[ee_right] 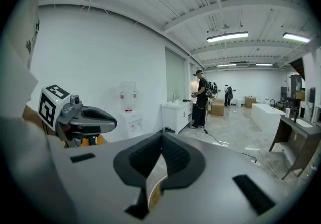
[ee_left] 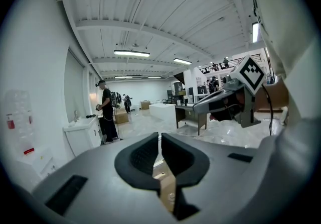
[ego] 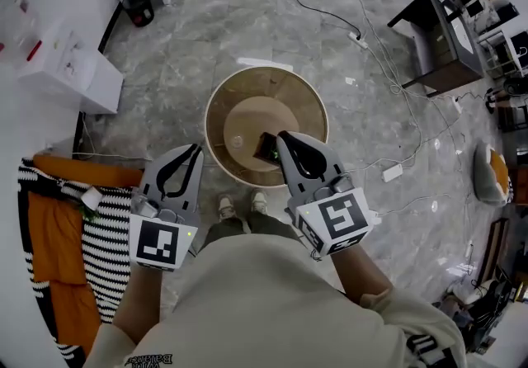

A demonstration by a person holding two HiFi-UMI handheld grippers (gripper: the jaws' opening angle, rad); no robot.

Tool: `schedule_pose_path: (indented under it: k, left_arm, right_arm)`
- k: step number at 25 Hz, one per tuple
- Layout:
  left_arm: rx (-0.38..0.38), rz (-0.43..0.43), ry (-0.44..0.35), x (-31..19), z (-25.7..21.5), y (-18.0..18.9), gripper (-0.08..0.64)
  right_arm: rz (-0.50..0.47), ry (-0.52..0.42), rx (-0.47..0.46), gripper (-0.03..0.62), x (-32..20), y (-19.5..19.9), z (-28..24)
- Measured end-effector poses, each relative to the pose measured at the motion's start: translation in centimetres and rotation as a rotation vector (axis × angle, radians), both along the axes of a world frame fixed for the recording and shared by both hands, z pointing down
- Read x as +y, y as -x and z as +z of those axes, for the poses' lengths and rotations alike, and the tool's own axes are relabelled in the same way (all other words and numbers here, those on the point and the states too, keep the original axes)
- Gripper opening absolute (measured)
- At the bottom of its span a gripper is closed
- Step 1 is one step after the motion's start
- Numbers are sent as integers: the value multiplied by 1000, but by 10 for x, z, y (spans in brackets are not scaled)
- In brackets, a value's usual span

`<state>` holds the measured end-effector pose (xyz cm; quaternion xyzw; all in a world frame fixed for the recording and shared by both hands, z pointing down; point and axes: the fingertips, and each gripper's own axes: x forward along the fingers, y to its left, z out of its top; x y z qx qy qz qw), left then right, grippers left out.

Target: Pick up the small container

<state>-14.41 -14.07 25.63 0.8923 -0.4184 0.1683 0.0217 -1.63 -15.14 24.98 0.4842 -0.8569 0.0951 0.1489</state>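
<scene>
A small clear round container [ego: 237,142] sits on the round wooden table [ego: 216,110] below me. Beside it lies a dark flat object [ego: 266,149], partly hidden behind my right gripper [ego: 280,137]. That gripper is shut and empty, and its tips hang over the table's near right part. My left gripper [ego: 196,148] is shut too, with nothing in it, just off the table's near left rim. In the left gripper view the jaws [ee_left: 159,135] meet and face out into the room. The right gripper's [ee_right: 161,133] jaws also touch at the tip. Neither gripper view shows the container.
A white cabinet [ego: 70,69] stands to the left, and striped and orange cloth [ego: 58,234] lies by my left side. Cables and a power strip [ego: 392,172] cross the floor to the right, near a dark desk [ego: 437,40]. A person with a backpack [ee_left: 107,110] stands far off.
</scene>
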Motion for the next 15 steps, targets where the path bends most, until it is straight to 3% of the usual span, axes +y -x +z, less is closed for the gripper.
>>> schedule_pose_path:
  k: [4,11,15]
  left_arm:
    - [66,-26,49,-15,11,-12,15]
    - [17,1,50,-52,57,-35,170]
    - [13,9,19,-76,95,-47,200]
  right_arm:
    - [-12,8,-8,-5,-10,-10,9]
    - [-26,22,-18,-5,-41,-21,34]
    - [-47,32,-18,-5,-56,-22,55]
